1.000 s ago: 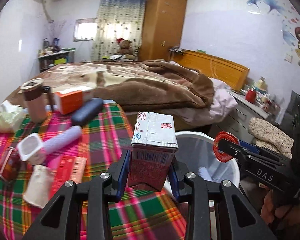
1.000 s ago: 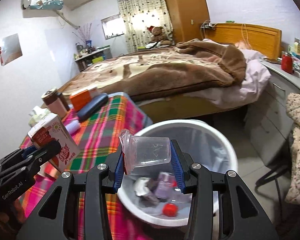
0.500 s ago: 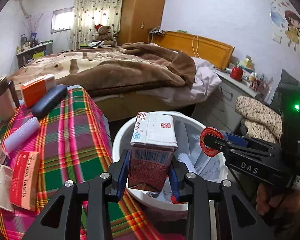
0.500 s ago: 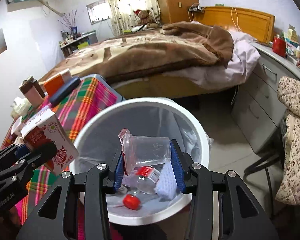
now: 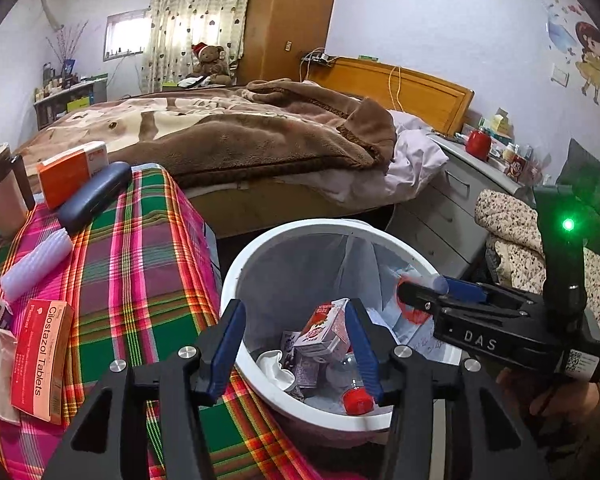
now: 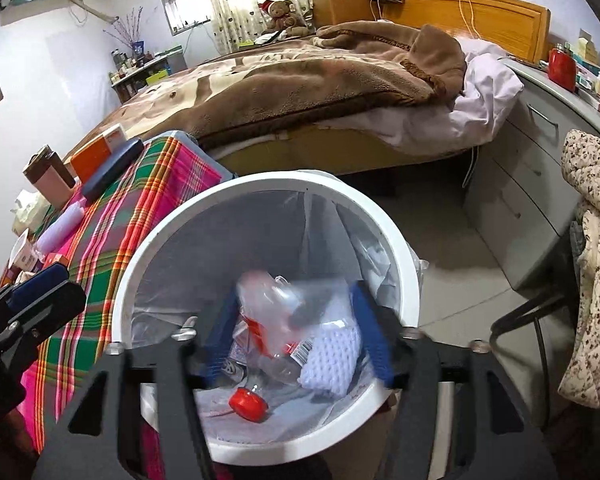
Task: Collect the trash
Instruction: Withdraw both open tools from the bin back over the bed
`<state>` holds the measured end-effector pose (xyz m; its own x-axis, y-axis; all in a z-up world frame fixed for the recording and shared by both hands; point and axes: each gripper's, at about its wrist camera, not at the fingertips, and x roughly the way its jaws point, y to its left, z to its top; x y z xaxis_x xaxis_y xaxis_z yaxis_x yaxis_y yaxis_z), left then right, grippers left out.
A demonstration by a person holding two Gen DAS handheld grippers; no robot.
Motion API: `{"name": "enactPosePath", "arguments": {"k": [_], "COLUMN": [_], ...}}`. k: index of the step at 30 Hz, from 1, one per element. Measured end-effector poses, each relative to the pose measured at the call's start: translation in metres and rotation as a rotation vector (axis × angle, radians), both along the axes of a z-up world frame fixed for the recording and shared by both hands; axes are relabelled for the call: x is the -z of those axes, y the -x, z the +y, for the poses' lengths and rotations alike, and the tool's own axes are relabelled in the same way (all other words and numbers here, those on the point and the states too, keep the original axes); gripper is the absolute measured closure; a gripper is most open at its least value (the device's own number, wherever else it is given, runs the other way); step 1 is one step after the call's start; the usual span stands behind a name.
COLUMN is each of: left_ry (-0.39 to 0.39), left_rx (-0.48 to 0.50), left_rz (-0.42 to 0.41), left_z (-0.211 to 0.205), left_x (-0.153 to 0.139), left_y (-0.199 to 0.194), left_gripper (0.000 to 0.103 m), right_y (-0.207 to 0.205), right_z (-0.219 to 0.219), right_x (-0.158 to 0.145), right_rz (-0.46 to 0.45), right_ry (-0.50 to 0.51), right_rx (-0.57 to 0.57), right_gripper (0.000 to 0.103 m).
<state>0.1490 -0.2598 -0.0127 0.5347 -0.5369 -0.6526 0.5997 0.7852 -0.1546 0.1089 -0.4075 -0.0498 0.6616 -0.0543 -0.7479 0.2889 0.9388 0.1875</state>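
My left gripper had just opened, the carton loose in the bin; my right gripper had just opened too, its cup free.

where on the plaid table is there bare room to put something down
The plaid cloth is bare between the tablets box and the white bin, and along that near edge. It is crowded at the far left: lilac tube, dark case, orange box, mug.

Left gripper jaws just opened, empty, right gripper likewise, both angled downward
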Motion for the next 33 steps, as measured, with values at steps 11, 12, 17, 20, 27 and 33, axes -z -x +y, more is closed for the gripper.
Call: {"name": "enactPosePath", "arguments": {"k": [11, 12, 17, 20, 27, 33], "left_ry": [0.028, 0.032, 0.042, 0.048, 0.060, 0.056], "left_rx": [-0.053, -0.062, -0.097, -0.122, -0.197, -0.294], "left_rz": [-0.011, -0.016, -0.038, -0.052, -0.069, -0.084], "left_z": [0.031, 0.036, 0.058, 0.072, 0.117, 0.166], "left_x": [-0.010, -0.012, -0.020, -0.025, -0.032, -0.032], "left_y": [-0.001, -0.001, 0.001, 0.003, 0.006, 0.002], "left_gripper": [0.048, 0.048, 0.048, 0.048, 0.048, 0.047], "right_y": [0.002, 0.003, 0.003, 0.004, 0.002, -0.004], "right_z": [0.006, 0.008, 0.019, 0.028, 0.058, 0.089], "right_x": [-0.011, -0.014, -0.021, -0.025, -0.035, -0.038], "right_rz": [-0.034, -0.040, -0.065, -0.083, -0.129, -0.149], "right_ry": [-0.007, -0.008, -0.007, -0.005, -0.020, -0.037], "right_rx": [0.012, 0.013, 0.005, -0.005, -0.053, -0.106], "right_gripper": [0.040, 0.040, 0.040, 0.040, 0.040, 0.040]}}
